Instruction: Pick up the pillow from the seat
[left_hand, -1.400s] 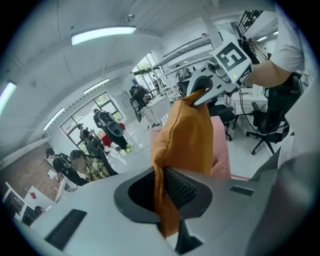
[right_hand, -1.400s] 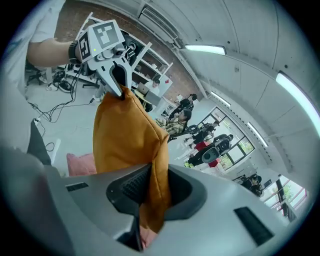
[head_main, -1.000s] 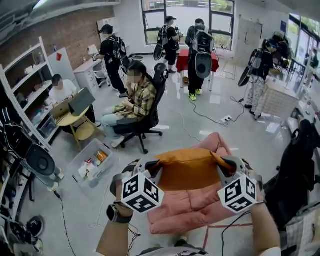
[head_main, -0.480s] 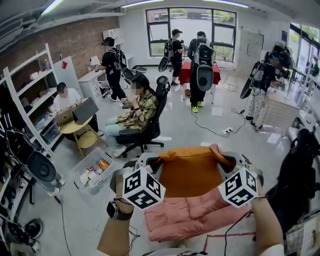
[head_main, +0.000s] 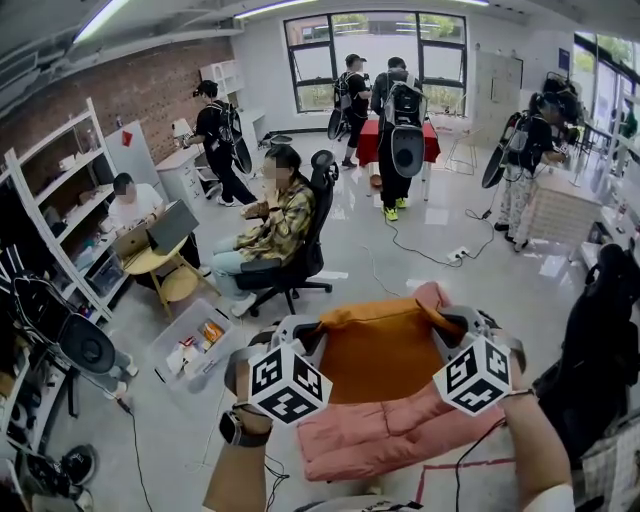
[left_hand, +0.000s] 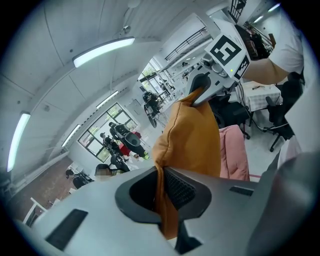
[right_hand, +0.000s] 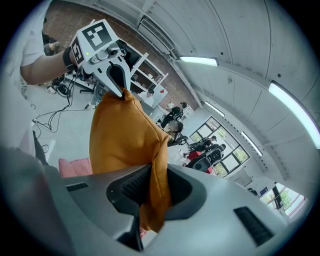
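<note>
An orange pillow (head_main: 380, 350) hangs in the air between my two grippers, above a pink padded seat (head_main: 390, 435). My left gripper (head_main: 305, 332) is shut on the pillow's left top corner, and its jaws are closing tighter on the fabric. My right gripper (head_main: 450, 325) is shut on the right top corner. In the left gripper view the orange fabric (left_hand: 192, 140) runs from my left gripper (left_hand: 162, 192) up to the right gripper (left_hand: 200, 91). The right gripper view shows the pillow (right_hand: 120, 140) pinched in my right gripper (right_hand: 150, 192), with the left gripper (right_hand: 117, 80) at its far corner.
A person sits in a black office chair (head_main: 305, 235) ahead of the seat. A clear plastic box (head_main: 190, 345) stands on the floor to the left, with shelves (head_main: 60, 220) beyond it. A dark chair (head_main: 600, 350) is close on the right. Cables cross the floor, and several people stand at the back.
Both grippers keep their hold on the pillow's corners. The pillow now hangs a little higher above the pink seat, which has dropped lower in the head view.
</note>
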